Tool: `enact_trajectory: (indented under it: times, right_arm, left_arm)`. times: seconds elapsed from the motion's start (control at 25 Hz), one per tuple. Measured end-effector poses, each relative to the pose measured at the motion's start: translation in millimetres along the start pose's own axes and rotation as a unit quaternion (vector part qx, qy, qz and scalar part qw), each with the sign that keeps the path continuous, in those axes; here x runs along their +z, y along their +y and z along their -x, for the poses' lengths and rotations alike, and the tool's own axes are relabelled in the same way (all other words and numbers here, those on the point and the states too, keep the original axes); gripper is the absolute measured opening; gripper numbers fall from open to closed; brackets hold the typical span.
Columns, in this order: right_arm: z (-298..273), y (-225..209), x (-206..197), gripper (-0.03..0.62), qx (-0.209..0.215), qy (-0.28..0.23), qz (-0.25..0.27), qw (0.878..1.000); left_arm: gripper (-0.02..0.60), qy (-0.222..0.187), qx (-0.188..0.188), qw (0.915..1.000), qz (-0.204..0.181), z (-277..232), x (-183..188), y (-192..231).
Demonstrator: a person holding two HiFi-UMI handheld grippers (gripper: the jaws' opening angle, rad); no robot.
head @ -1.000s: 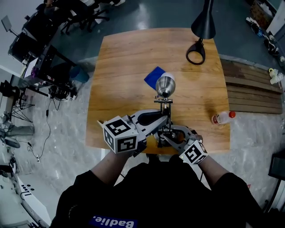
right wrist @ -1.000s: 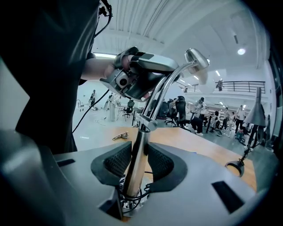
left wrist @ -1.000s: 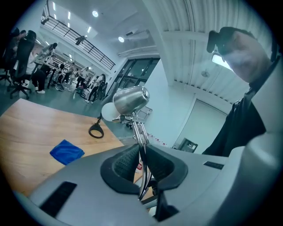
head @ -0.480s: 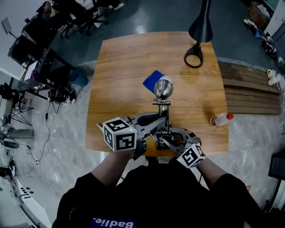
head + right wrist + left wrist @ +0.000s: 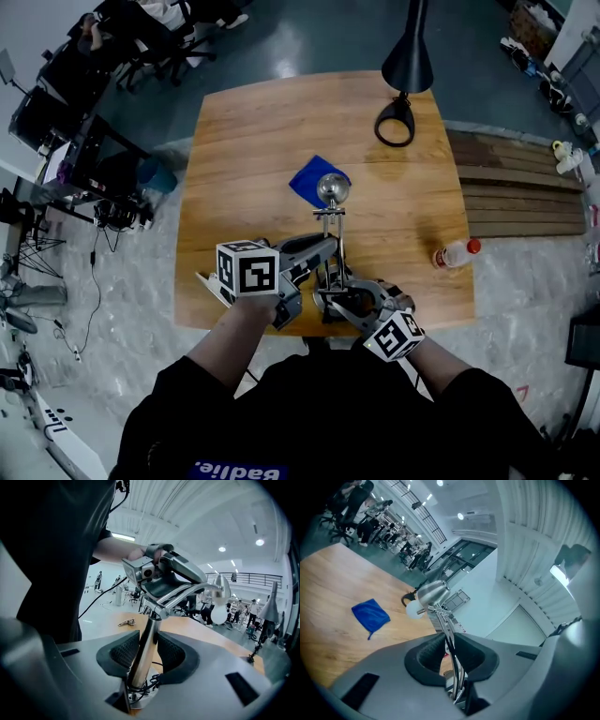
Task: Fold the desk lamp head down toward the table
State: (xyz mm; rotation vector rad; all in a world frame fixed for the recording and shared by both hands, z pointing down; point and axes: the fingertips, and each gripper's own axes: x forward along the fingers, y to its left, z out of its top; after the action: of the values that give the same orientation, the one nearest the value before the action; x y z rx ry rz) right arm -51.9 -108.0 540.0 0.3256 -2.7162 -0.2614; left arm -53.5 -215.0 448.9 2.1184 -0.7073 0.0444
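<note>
Lamp (image 5: 333, 225) stands at tabletop's (image 5: 244, 141) near edge. My right claw (image 5: 146, 652) clamps its post (image 5: 151, 625); left claw (image 5: 450, 652), jaws easing apart, grips the arm (image 5: 444, 623), which runs straight ahead to the head (image 5: 332, 188).

Gleaming chrome silver over the desk lamp (image 5: 332, 190), showing white on its bulb (image 5: 411, 609). Showing blue on the cloth (image 5: 307, 178) beside that lamp, streaked honey-brown on the desk (image 5: 253, 141) under it, black on the second lamp (image 5: 409, 58) beyond it.
</note>
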Motion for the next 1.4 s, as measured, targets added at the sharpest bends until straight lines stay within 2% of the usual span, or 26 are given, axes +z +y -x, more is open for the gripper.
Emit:
enact_trajectory:
  times: [0.28,0.76,1.12,1.4]
  right_arm:
    - [3,-2,-3,0.114,0.009,0.006,0.009,1.000]
    - [3,-4,-3,0.114,0.017,0.005,0.013,1.000]
    - [2,-4,-1,0.115,0.016,0.010,0.018,1.000]
    - [0,-4,0,0.117,0.015,0.011,0.026,0.999]
  left_arm:
    - [0.064,0.018,-0.026,0.9926,0.118,-22,-10,29]
    - [0.087,0.044,-0.016,0.9828,0.179,-36,-27,54]
    - [0.104,0.032,-0.022,0.9652,0.259,-38,-40,70]
    - [0.109,0.024,-0.027,0.9536,0.299,-39,-47,78]
